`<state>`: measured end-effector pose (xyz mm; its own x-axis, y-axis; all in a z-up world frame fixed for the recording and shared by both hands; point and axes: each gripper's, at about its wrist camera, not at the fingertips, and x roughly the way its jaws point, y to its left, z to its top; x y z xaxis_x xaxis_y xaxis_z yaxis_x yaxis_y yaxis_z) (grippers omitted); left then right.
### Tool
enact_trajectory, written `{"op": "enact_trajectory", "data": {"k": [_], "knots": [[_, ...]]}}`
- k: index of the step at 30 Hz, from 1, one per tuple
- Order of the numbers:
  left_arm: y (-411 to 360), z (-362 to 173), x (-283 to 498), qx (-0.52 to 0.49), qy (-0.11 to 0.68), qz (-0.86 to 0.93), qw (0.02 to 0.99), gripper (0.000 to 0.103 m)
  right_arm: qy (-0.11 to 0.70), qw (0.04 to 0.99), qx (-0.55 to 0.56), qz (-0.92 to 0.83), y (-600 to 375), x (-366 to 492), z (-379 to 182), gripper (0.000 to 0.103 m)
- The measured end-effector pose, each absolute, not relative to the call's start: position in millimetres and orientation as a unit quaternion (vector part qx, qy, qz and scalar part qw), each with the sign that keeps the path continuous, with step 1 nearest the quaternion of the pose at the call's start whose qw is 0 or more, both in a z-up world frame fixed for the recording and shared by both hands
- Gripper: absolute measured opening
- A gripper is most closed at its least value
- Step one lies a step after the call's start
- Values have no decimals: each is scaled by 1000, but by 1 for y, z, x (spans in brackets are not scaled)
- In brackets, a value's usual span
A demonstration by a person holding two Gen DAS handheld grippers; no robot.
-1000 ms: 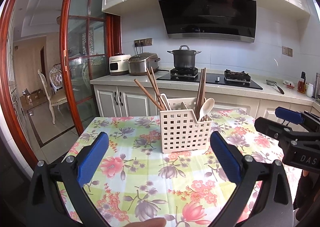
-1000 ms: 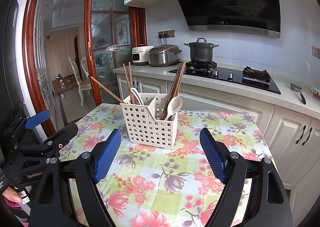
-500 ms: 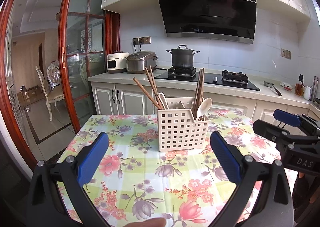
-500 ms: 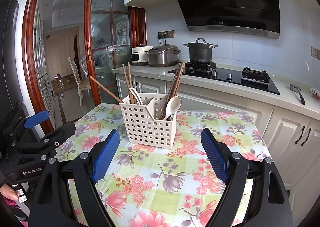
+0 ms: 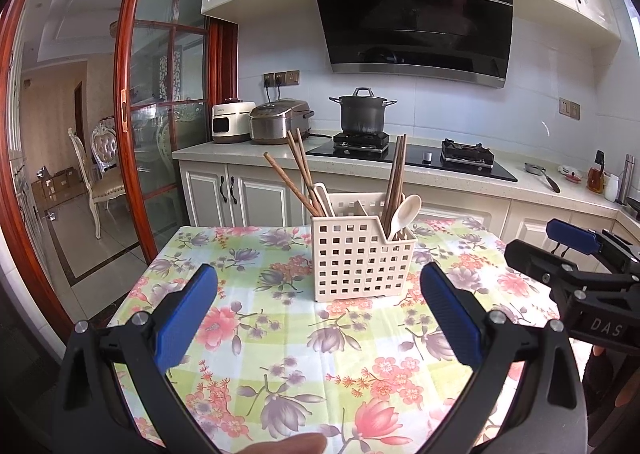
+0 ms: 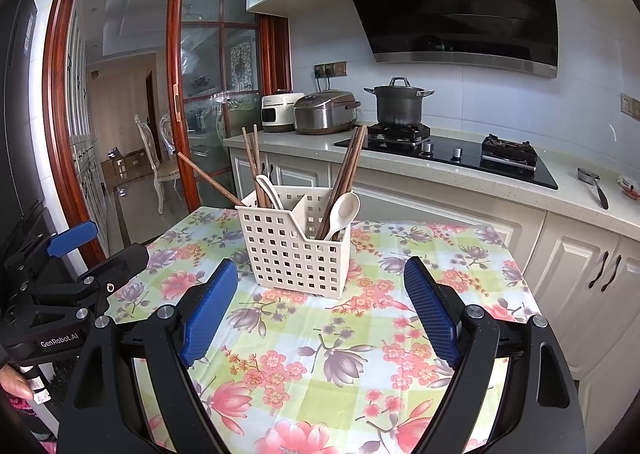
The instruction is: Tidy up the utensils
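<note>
A cream perforated utensil caddy (image 5: pixel 362 258) (image 6: pixel 294 250) stands on the floral tablecloth (image 5: pixel 280 334) (image 6: pixel 320 354). Its left compartment holds brown chopsticks (image 5: pixel 298 177) (image 6: pixel 252 161) and a white spoon (image 5: pixel 323 195) (image 6: pixel 270 189). Its right compartment holds more chopsticks (image 5: pixel 396 177) (image 6: pixel 346 169) and a second white spoon (image 5: pixel 406 209) (image 6: pixel 344 211). My left gripper (image 5: pixel 318 318) is open and empty, well short of the caddy. My right gripper (image 6: pixel 318 316) is also open and empty, near the caddy's front; it shows at the right edge of the left wrist view (image 5: pixel 560 254).
Behind the table runs a kitchen counter (image 5: pixel 248 149) with two cookers (image 5: pixel 280 125), a pot (image 5: pixel 362 115) on the stove and a black range hood (image 5: pixel 412 13). A red-framed glass door (image 5: pixel 168 113) stands at the left. A fingertip (image 5: pixel 288 444) shows at the bottom.
Both views have risen and drawn back slightly from the caddy. Both grippers stay open and empty; nothing on the table has moved.
</note>
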<state>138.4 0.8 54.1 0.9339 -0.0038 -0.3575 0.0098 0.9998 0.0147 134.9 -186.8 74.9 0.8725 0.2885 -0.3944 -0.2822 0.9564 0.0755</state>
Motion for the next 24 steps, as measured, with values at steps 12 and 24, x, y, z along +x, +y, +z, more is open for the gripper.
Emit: {"op": "enact_trajectory", "data": {"k": [12,24], "knots": [[2,54,138,4,182,1,983,98,206,967,9,150,-185,135,74,81],[2,56,135,1,178,-13,984,98,205,967,8,150,-185,135,73,81]]}}
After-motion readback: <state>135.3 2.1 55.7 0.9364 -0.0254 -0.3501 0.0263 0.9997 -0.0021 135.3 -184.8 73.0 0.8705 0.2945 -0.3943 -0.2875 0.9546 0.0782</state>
